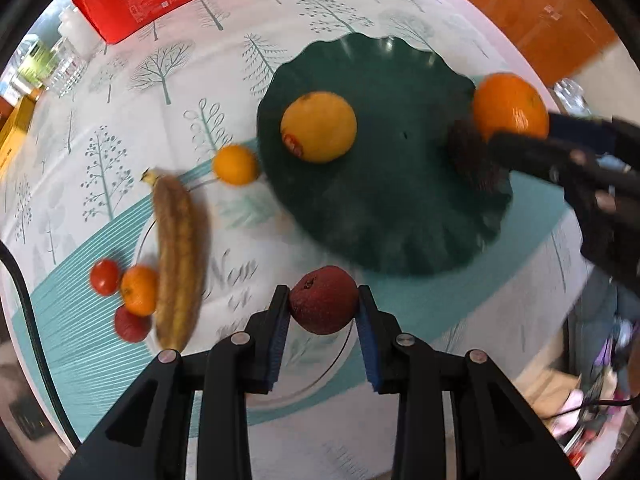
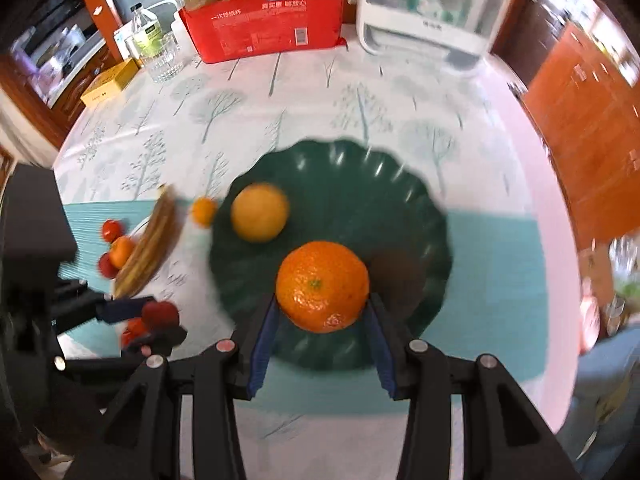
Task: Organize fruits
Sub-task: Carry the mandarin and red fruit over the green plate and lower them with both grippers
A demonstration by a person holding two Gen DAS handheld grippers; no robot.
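My left gripper (image 1: 323, 306) is shut on a dark red apple (image 1: 323, 305), held above the tablecloth just short of the dark green scalloped plate (image 1: 400, 216). My right gripper (image 2: 322, 305) is shut on a large orange (image 2: 322, 285) and holds it over the plate (image 2: 344, 184). A yellow orange (image 1: 318, 126) lies on the plate. A small orange (image 1: 235, 164) sits beside the plate's left rim. A banana (image 1: 176, 260) lies further left with a tomato (image 1: 104, 277), a small orange (image 1: 139, 290) and a red fruit (image 1: 131, 326).
A red pack of paper cups (image 2: 264, 20) and a white appliance (image 2: 424, 8) stand at the table's far edge. A glass (image 2: 164, 60), a bottle (image 2: 146, 30) and a yellow box (image 2: 108, 82) stand at the far left. An orange wooden cabinet (image 2: 580, 128) is to the right.
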